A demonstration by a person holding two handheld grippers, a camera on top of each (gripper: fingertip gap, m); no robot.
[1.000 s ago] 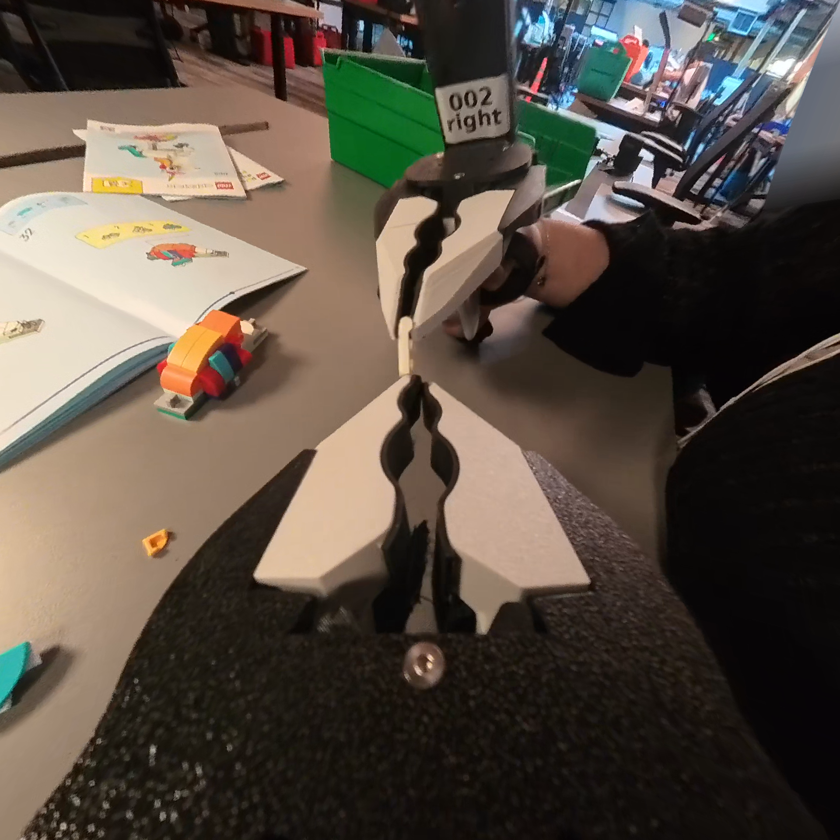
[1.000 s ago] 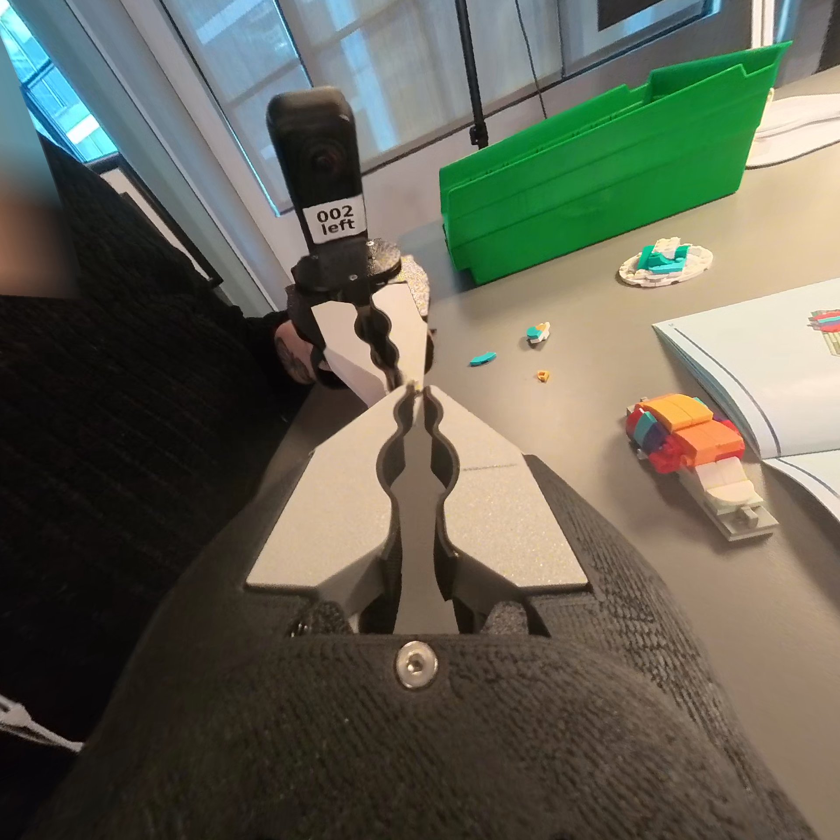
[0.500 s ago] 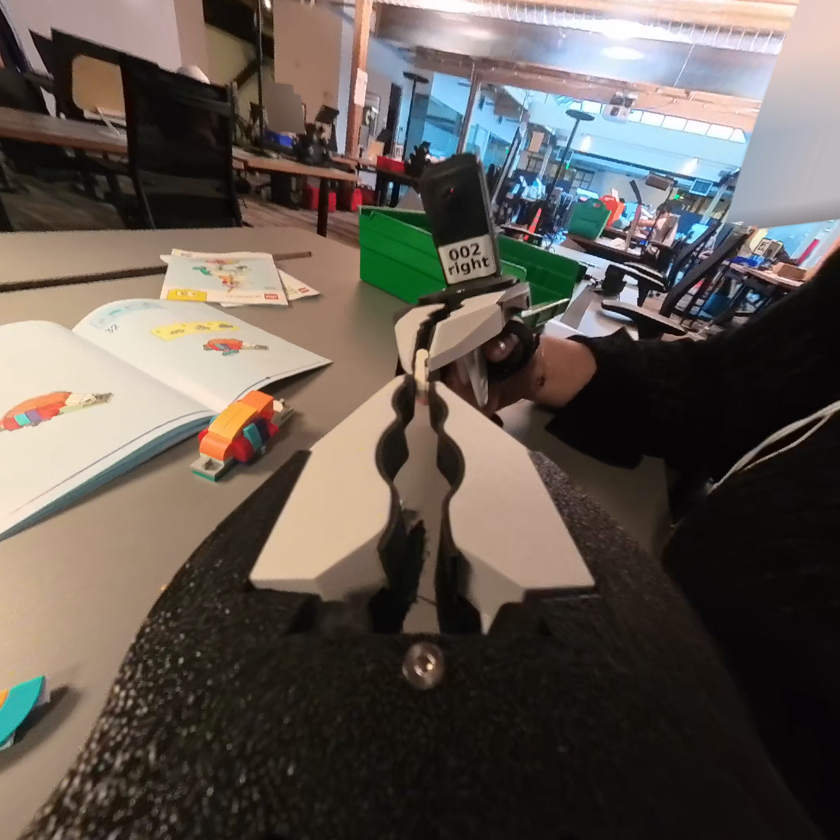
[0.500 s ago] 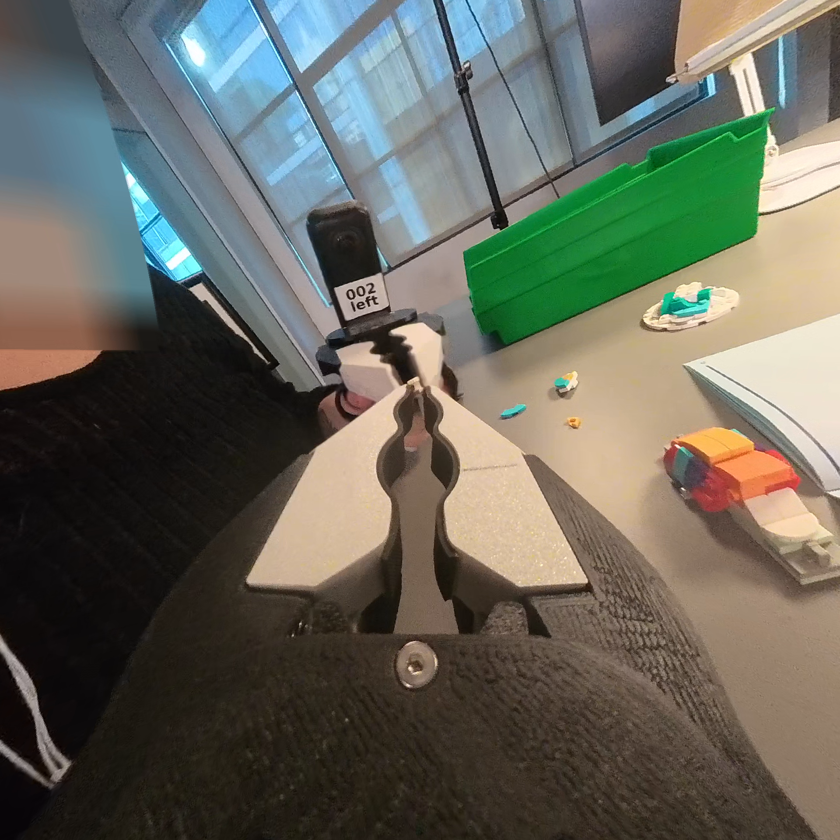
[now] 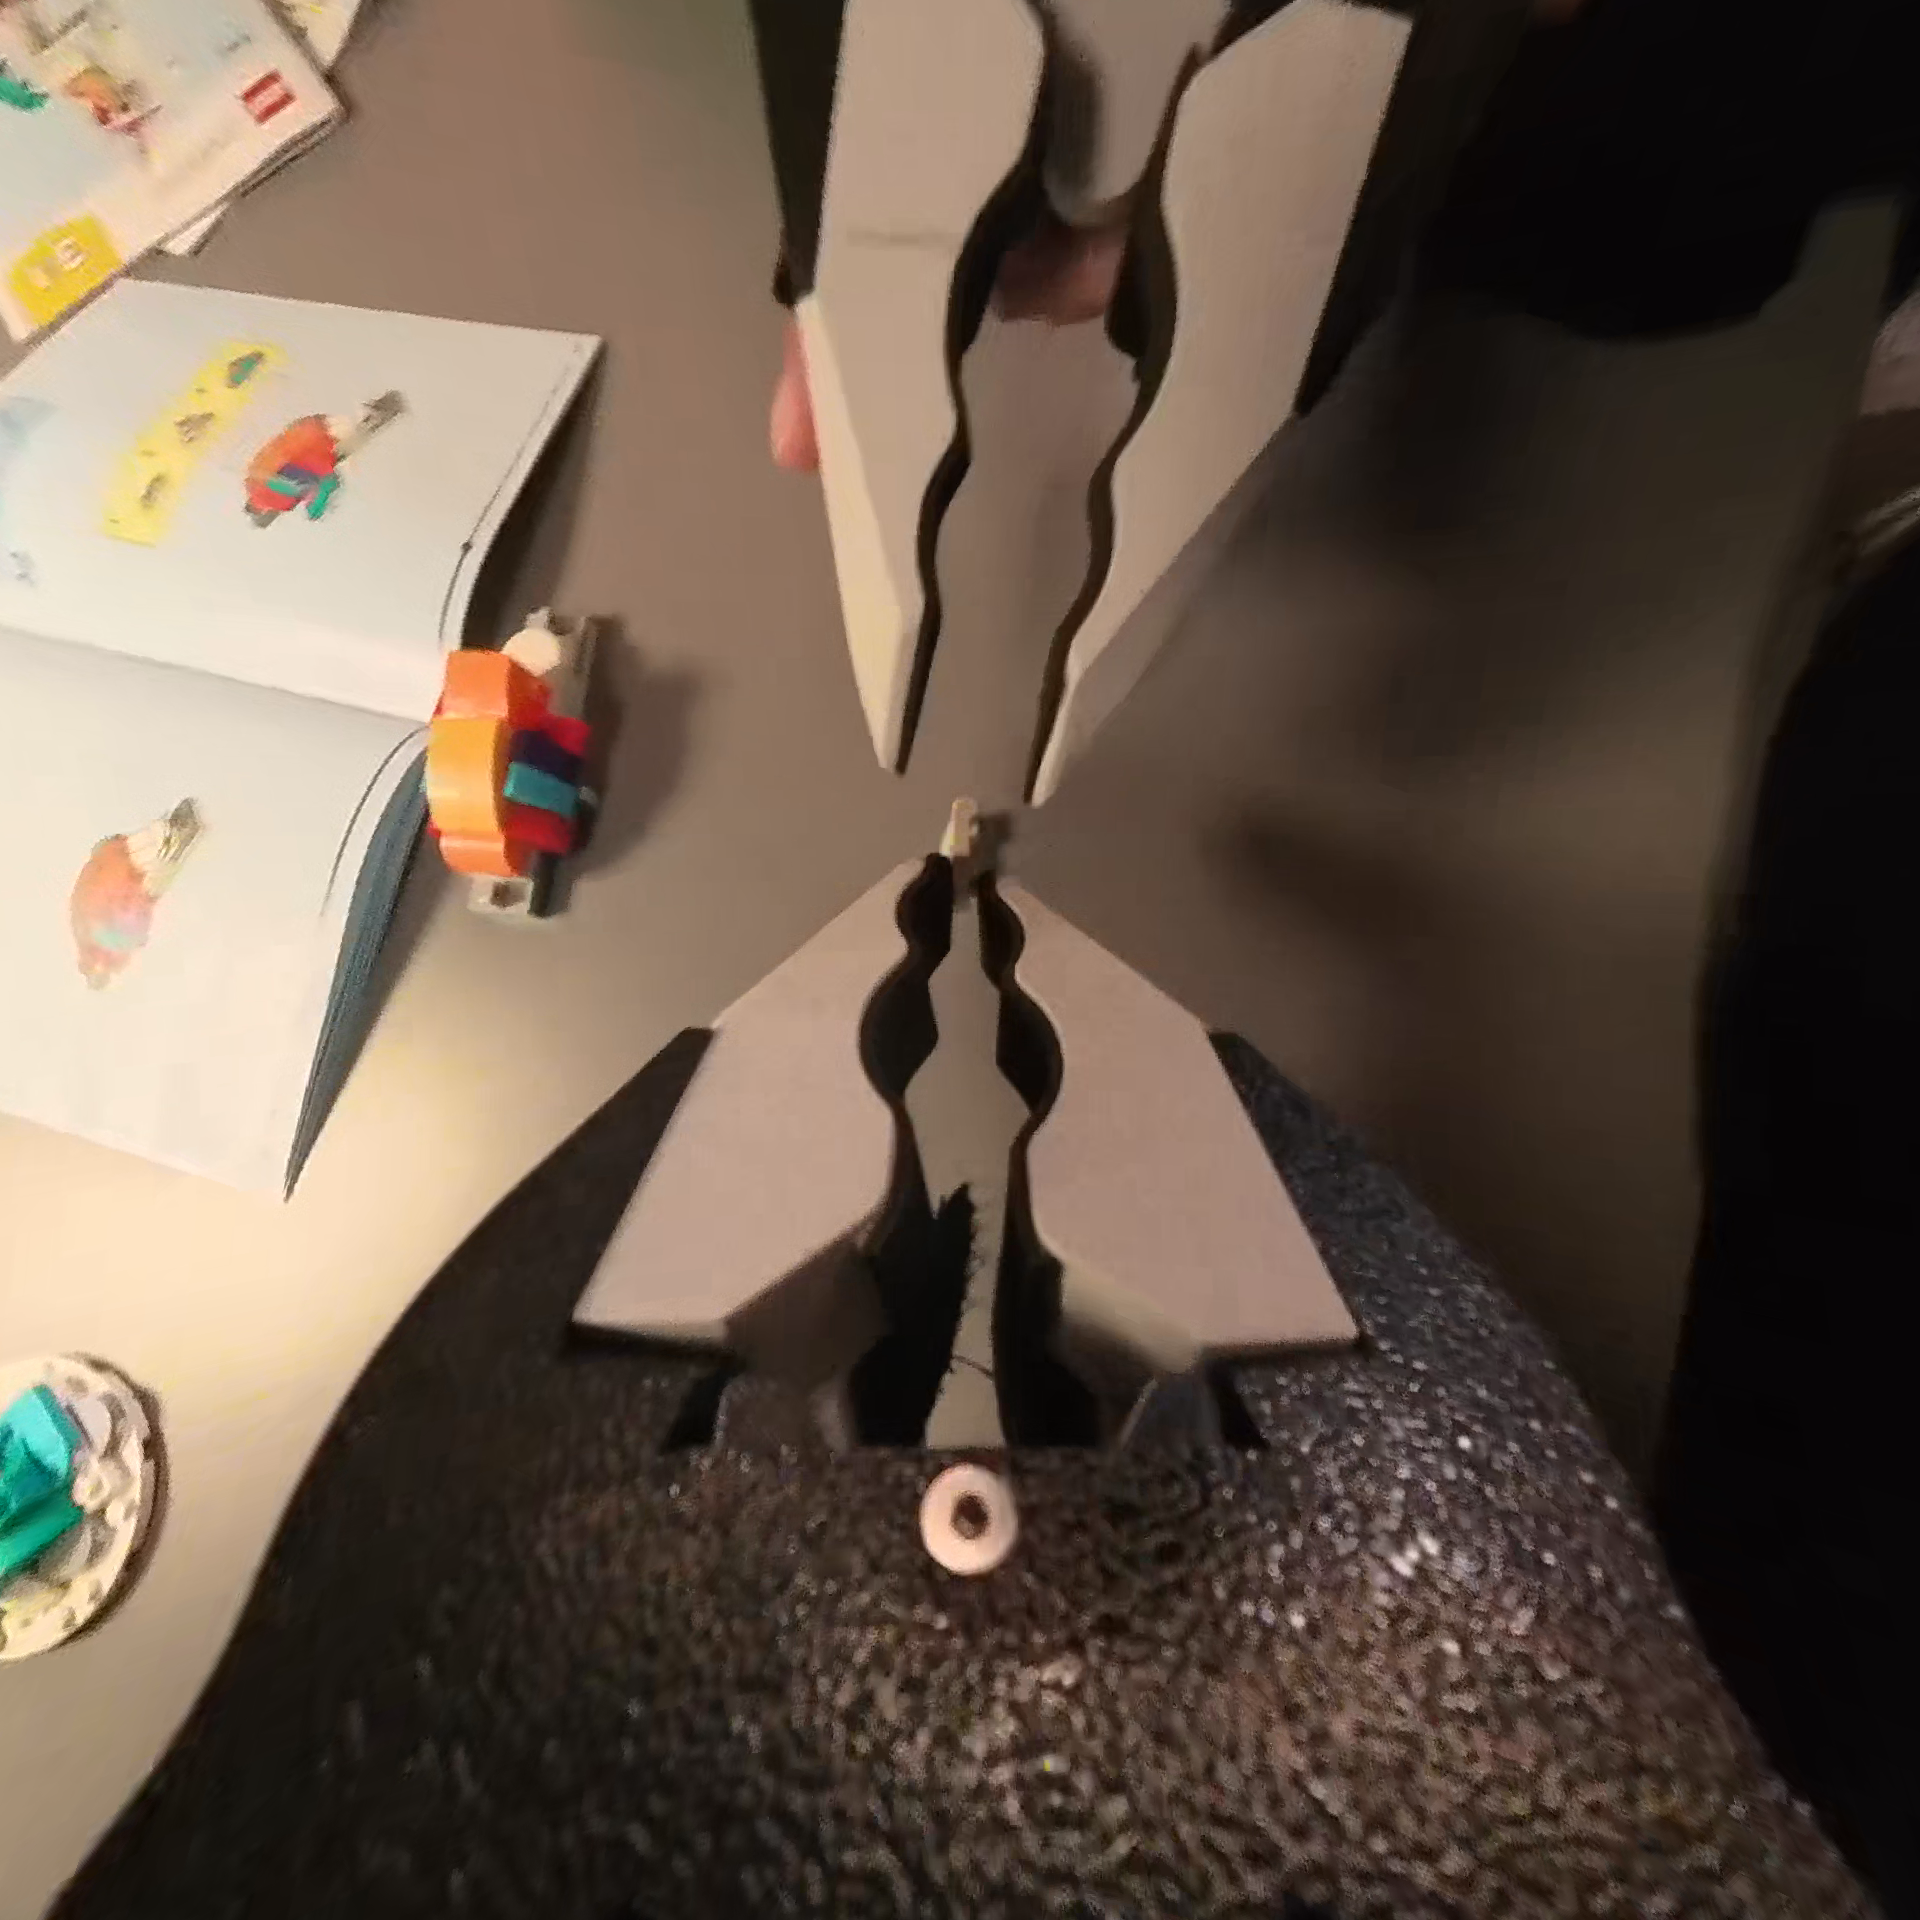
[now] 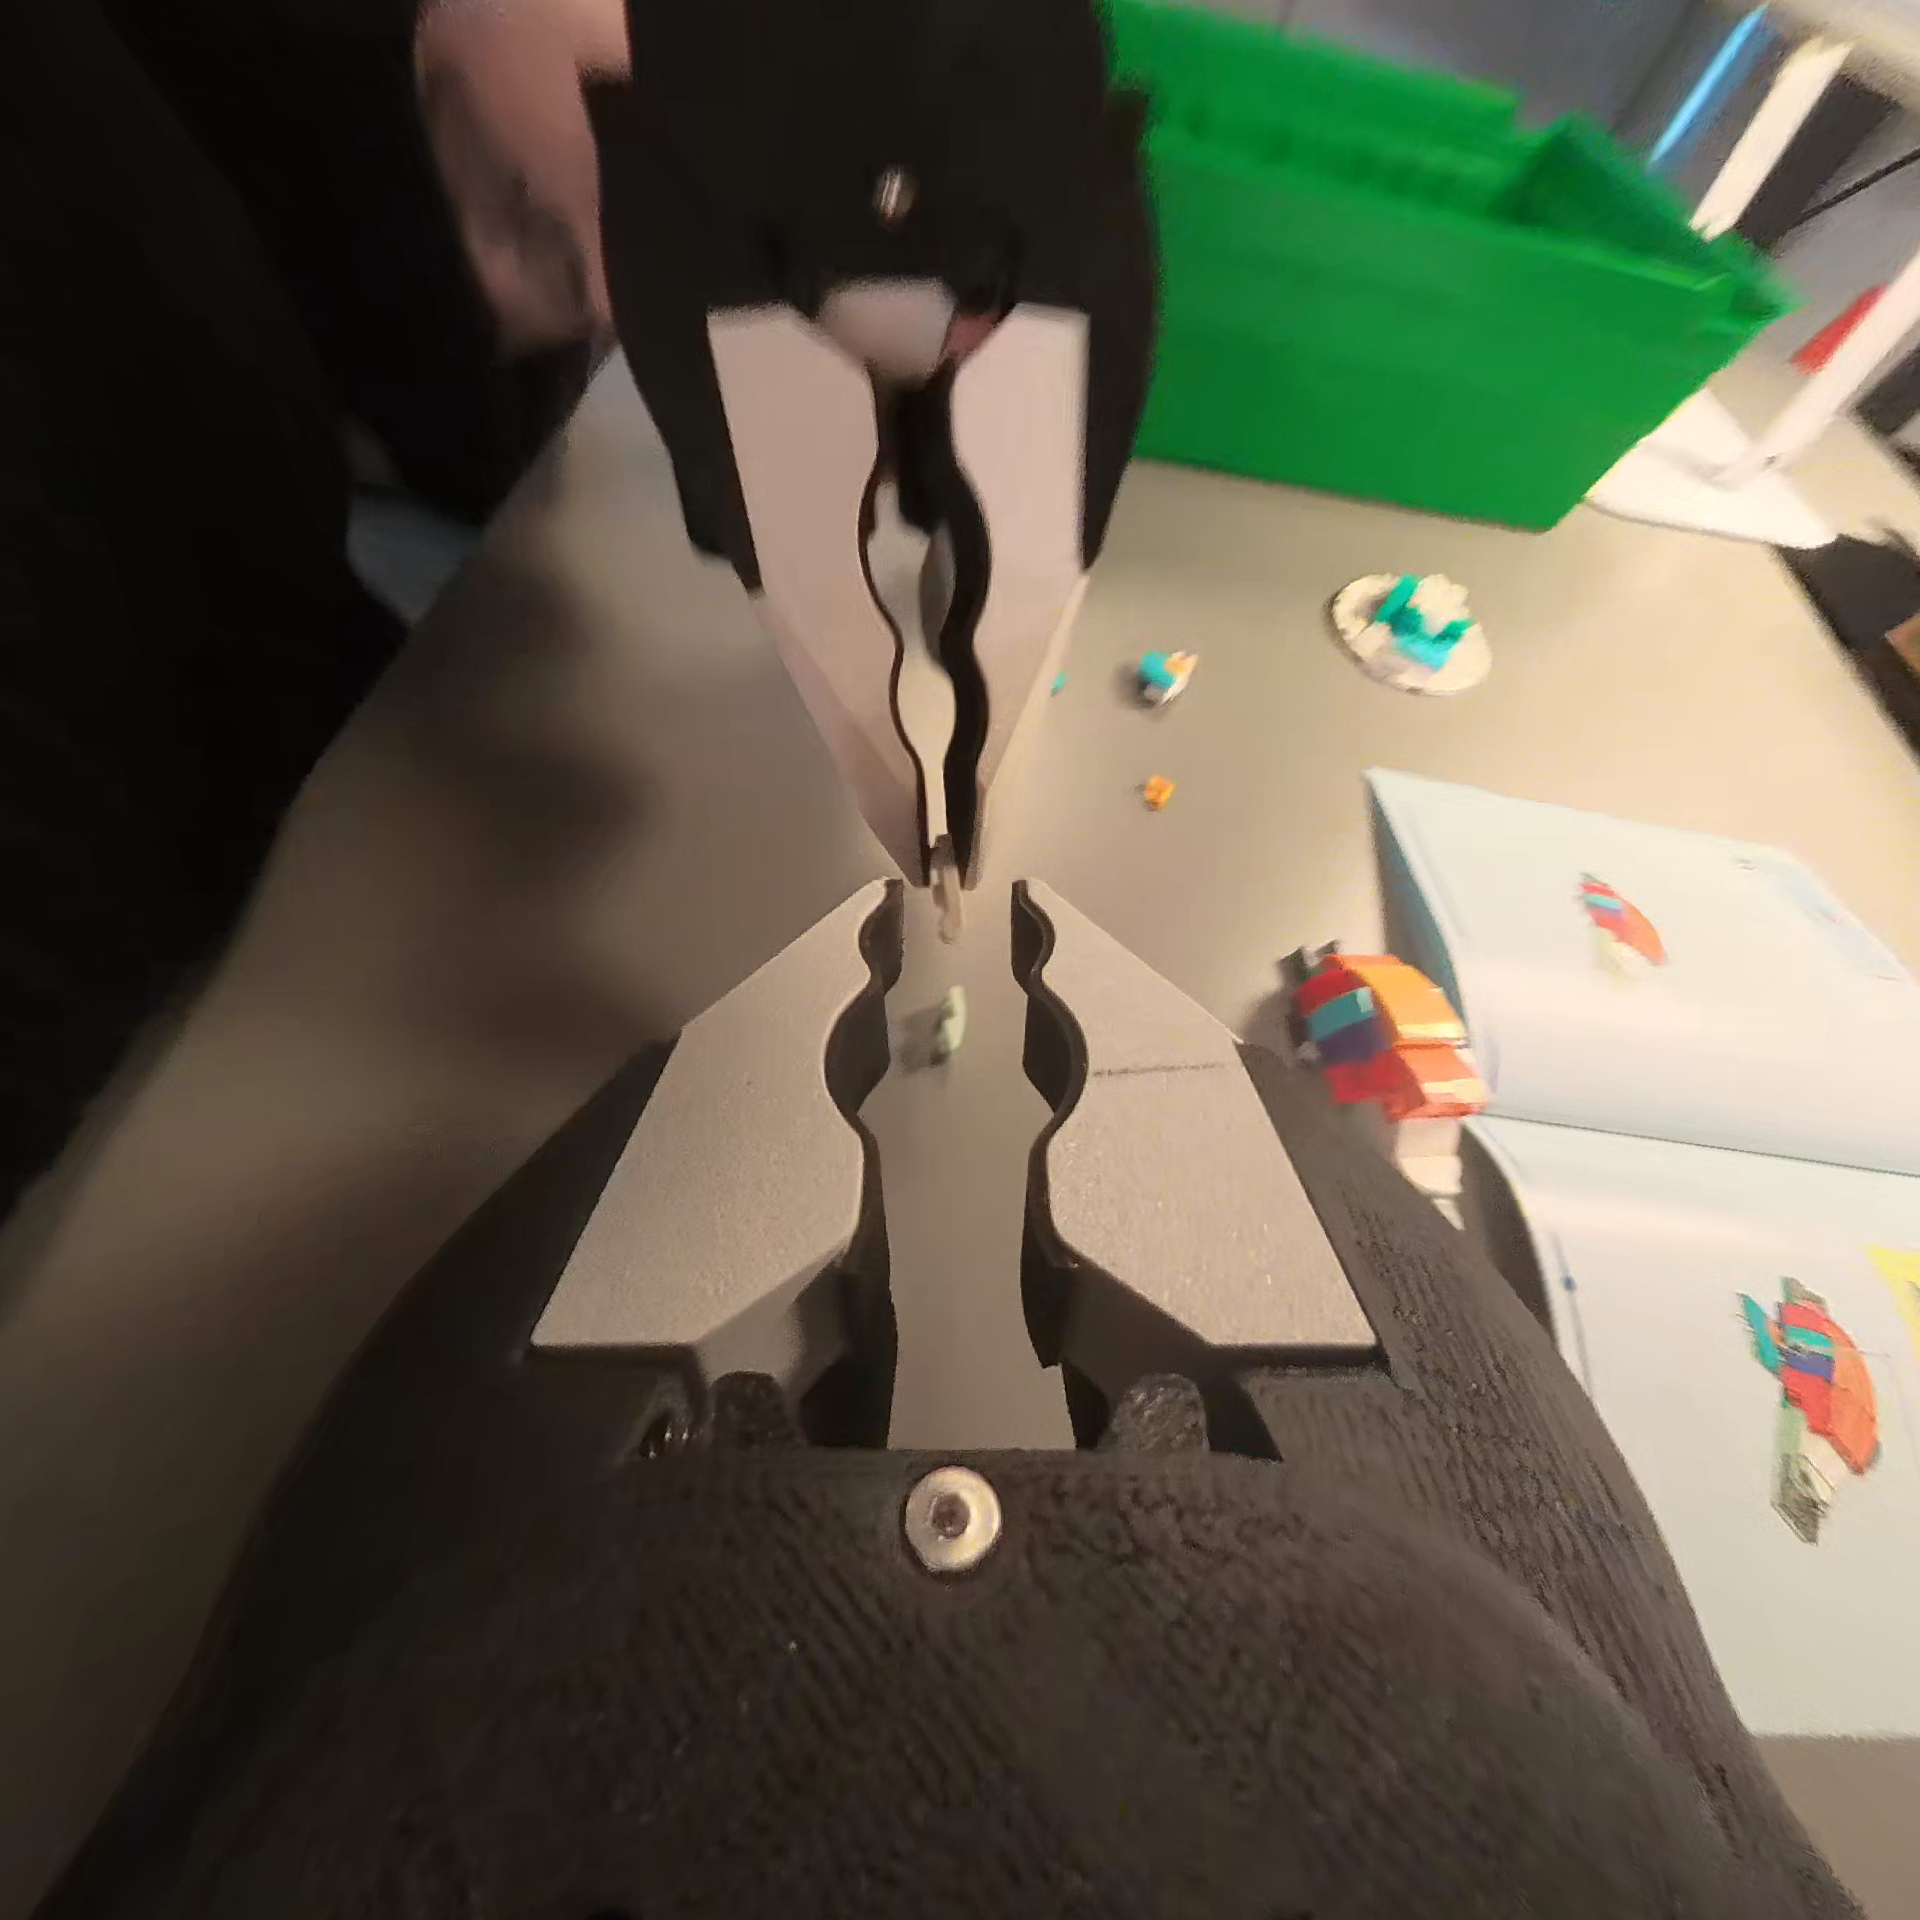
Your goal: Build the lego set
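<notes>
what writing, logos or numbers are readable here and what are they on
Folded leaflet: a red square logo and a yellow box, both too blurred to read.
Open instruction book: a yellow panel and small print beside the pictures, too small and blurred to read.
Green bin: no writing shows.
Nothing else in either view carries text that can be read.

Two handheld grippers with pale grey, wedge-shaped plastic fingers point(image 5: 790, 1122), wavy black-lined inner edges, seated in grainy black printed housings. Left gripper point(image 5: 961, 873) body speckled, silver screw point(image 5: 971, 1522) at 6 o'clock; right gripper point(image 6: 951, 894) body ridged, matching screw point(image 6: 951, 1519). Black sleeve point(image 5: 1621, 156) at 1 o'clock.
</notes>
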